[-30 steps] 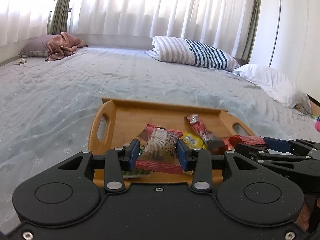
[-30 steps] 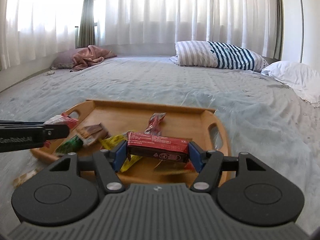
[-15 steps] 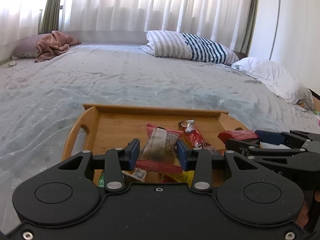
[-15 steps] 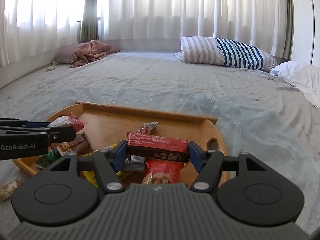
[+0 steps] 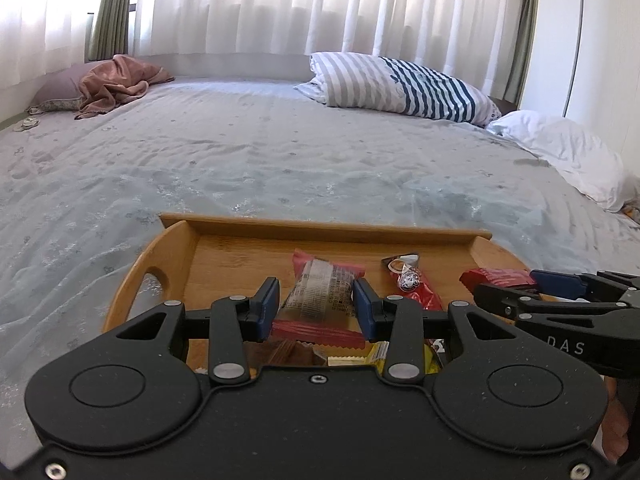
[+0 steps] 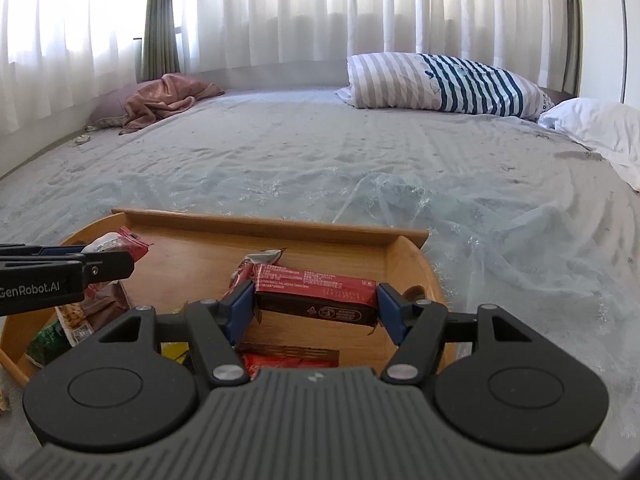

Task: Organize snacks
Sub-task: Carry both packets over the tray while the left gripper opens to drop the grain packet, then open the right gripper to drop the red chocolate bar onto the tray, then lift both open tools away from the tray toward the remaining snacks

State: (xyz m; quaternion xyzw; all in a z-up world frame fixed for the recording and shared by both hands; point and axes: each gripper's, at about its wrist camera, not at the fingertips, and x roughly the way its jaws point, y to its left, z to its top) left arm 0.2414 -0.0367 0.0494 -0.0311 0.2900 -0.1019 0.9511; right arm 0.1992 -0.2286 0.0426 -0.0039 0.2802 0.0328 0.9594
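Left tongs point(image 5: 316, 306) grip clear-windowed snack pack point(image 5: 320, 294); right tongs point(image 6: 316, 308) grip red bar point(image 6: 316, 294). I carry both over wooden tray point(image 5: 320, 230); next: set down, sorted.

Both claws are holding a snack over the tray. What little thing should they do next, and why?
Probably lower a bit and open over bare wood. The left claw grips a clear-and-red snack pack and the right claw grips a red bar, both above the wooden tray. Its far part looks free, while other snacks pile near the front.
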